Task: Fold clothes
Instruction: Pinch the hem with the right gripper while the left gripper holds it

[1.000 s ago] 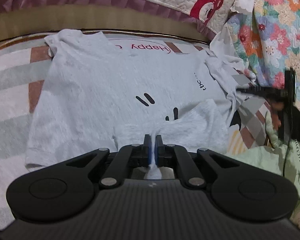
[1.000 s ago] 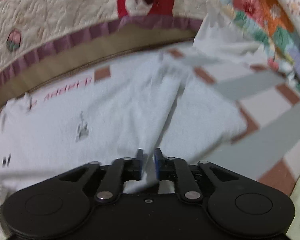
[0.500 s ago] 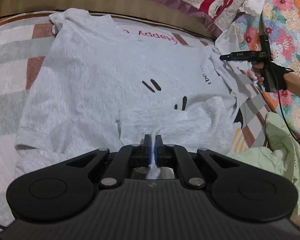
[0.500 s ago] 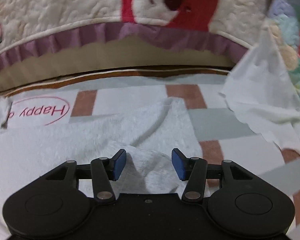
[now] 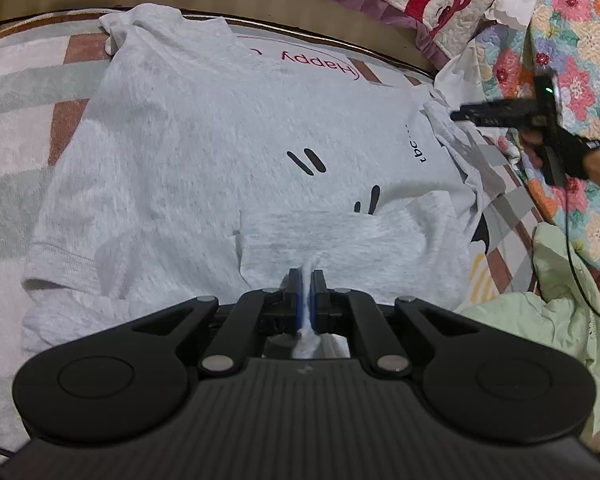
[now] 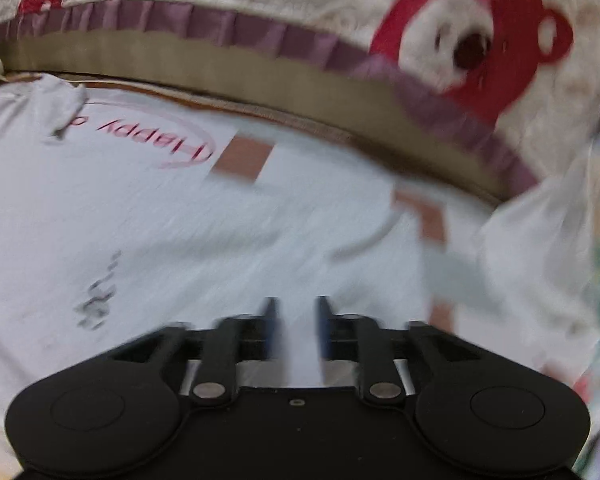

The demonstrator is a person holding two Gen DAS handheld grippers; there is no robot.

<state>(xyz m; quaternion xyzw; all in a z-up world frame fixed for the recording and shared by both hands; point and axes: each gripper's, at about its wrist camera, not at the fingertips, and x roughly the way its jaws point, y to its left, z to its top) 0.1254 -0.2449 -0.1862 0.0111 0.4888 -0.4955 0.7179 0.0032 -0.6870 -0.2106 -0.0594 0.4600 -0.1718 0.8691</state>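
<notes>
A grey T-shirt (image 5: pixel 204 152) lies spread flat on a checked sheet (image 5: pixel 16 80), its front bearing black dash marks and small lettering; a flap of it is folded over toward the near edge. The left gripper (image 5: pixel 307 280) has its fingers together, clamped on a pinch of that folded flap, which bunches up between the blue pads. At the shirt's right edge, in the left wrist view, the right gripper (image 5: pixel 456 115) is held in a gloved hand (image 5: pixel 568 156) above the crumpled sleeve, apart from the cloth. In the blurred right wrist view its fingers stand apart, nothing pressed between them, over the shirt (image 6: pixel 140 240). A quilt (image 6: pixel 380 0) with a red bear print lies beyond the shirt, a floral cloth (image 5: pixel 580 40) to the right, and a pale green garment (image 5: pixel 556 312) near the right edge.
</notes>
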